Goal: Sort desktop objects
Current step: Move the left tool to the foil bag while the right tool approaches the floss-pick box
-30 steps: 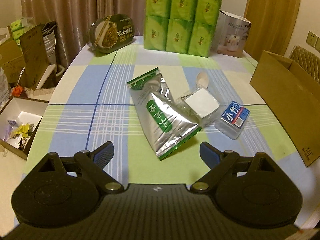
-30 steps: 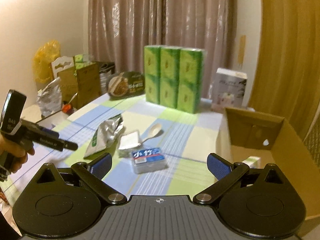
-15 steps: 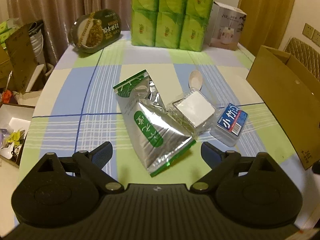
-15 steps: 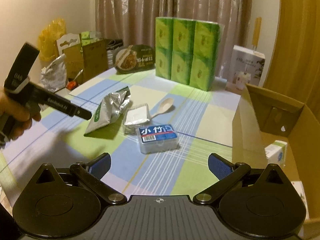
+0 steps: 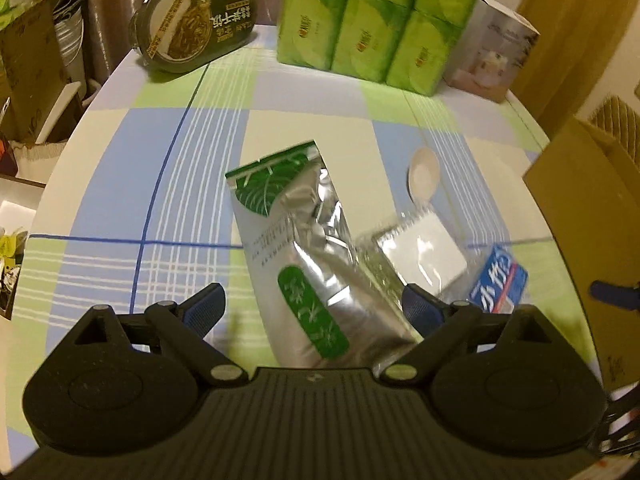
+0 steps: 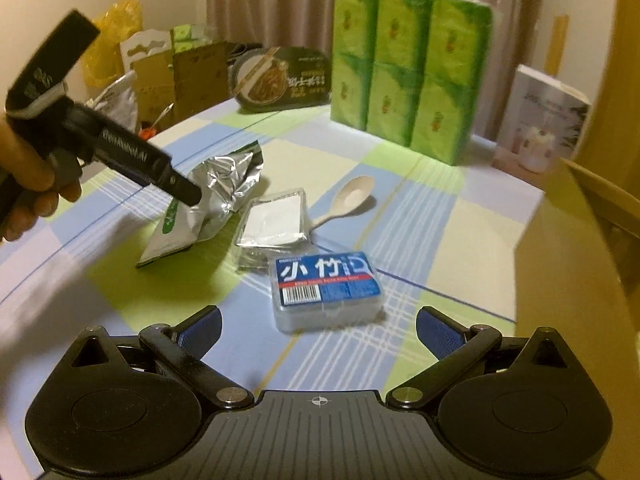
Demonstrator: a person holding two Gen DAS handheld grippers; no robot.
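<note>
A silver foil pouch with green labels (image 5: 308,256) (image 6: 208,204) lies mid-table. My left gripper (image 5: 316,314) is open, its fingers straddling the pouch's near end; from the right wrist view it (image 6: 176,188) hovers right above the pouch. Right of the pouch sit a clear packet with a white insert (image 5: 424,248) (image 6: 276,224), a pale spoon (image 5: 422,174) (image 6: 352,196) and a blue-labelled clear box (image 5: 498,284) (image 6: 326,288). My right gripper (image 6: 318,326) is open, just short of the blue box.
An open cardboard box (image 5: 588,216) (image 6: 576,264) stands at the table's right edge. At the back are green tissue packs (image 5: 372,24) (image 6: 408,64), a dark noodle bowl (image 5: 192,40) (image 6: 280,78) and a white carton (image 5: 492,60) (image 6: 540,124). Clutter sits off the left edge.
Both grippers moved forward and down: the left closed in until its fingers flank the foil pouch, the right came near the blue-labelled box. Nothing was grasped.
</note>
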